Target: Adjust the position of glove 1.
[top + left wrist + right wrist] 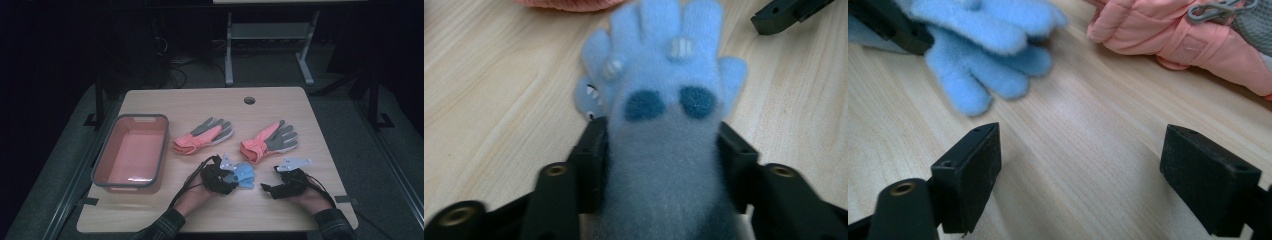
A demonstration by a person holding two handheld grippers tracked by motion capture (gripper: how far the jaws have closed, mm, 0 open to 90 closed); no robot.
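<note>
Bare tabletop (280, 210) along the near edge and at the far corners. Blocked at the left edge by the pink bin (131, 150); mid-table by two pink-and-grey gloves (204, 136) (270, 141); near centre by blue gloves (243, 174).

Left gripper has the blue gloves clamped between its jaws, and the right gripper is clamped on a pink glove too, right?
Not quite. The left gripper does have the blue gloves between its jaws, but the right gripper holds nothing: the right gripper view shows its jaws wide apart over bare table, with the pink glove lying beyond them.
</note>
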